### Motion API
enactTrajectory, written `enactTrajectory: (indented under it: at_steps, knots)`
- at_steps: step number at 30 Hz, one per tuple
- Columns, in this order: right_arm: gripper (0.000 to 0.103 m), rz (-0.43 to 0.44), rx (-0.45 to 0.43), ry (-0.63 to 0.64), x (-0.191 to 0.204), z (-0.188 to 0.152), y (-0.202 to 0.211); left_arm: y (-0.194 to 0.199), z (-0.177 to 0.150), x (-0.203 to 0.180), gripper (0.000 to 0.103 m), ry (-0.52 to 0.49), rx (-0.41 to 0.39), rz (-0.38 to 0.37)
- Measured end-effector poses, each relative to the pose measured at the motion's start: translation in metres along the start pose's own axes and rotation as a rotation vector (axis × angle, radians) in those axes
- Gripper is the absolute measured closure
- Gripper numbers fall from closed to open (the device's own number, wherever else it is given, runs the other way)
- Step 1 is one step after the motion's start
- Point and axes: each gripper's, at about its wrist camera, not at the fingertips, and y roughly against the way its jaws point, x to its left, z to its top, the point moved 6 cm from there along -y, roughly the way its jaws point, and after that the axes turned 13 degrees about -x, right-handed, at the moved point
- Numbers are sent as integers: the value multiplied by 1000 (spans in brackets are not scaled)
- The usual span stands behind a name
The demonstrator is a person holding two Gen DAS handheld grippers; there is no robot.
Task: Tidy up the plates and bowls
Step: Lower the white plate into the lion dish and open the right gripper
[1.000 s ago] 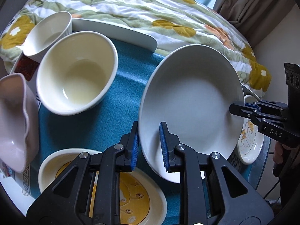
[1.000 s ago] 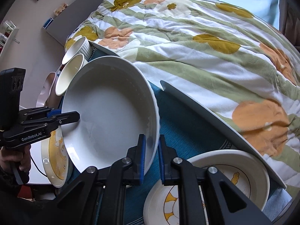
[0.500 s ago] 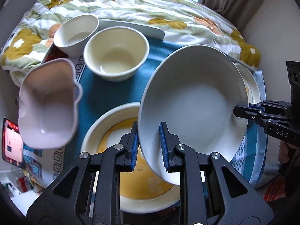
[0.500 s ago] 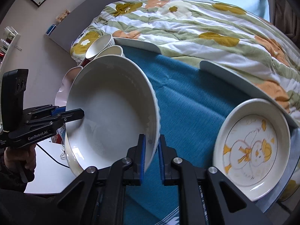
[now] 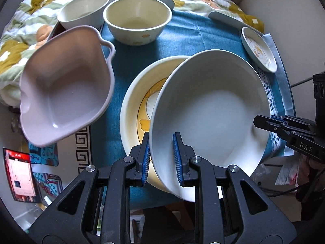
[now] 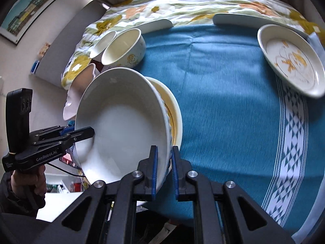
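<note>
Both grippers hold one large white deep plate [image 5: 211, 109] by opposite rims. My left gripper [image 5: 161, 158] is shut on its near rim; my right gripper [image 6: 163, 170] is shut on the other rim. The plate [image 6: 121, 126] is tilted and hangs over a cream plate with a yellow picture [image 5: 138, 101], also seen in the right wrist view [image 6: 175, 113]. A pink handled dish [image 5: 65, 85], a cream bowl [image 5: 138, 20] and a white bowl [image 5: 84, 10] stand to the left and far. A small duck-print plate [image 6: 290, 61] sits at the far right.
A teal cloth [image 6: 233, 93] with a white patterned band covers the table. A flowered quilt [image 6: 182, 2] lies beyond it. A phone with a red screen [image 5: 20, 174] lies at the left edge. The table's near edge drops off below the grippers.
Both grippers carried the white plate back and left, from above the bare cloth to over the yellow-picture plate. The bowls and the duck plate now lie farther off.
</note>
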Motion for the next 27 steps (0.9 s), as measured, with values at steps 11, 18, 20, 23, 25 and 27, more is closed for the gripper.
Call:
enactTrajectory:
  at_steps: [11, 18, 20, 23, 25, 27]
  knots:
    - [91, -73, -23, -24, -8, -10, -8, -25, 4, 0, 84, 10, 16, -22]
    - [91, -103, -55, -16, -7, -6, -12, -37, 5, 1, 83, 19, 28, -16]
    - [91, -118, -75, -17, -7, -6, -11, -40, 4, 0, 83, 8, 37, 1]
    - [91, -127, -94, -22, -6, -4, -11, -39, 6, -4, 83, -22, 29, 24]
    - [91, -134, -95, -14, -5, -4, -11, -37, 8, -5, 83, -37, 21, 40]
    - [91, -139, -95, -9, -4, -3, -11, -35, 9, -7, 83, -65, 12, 64]
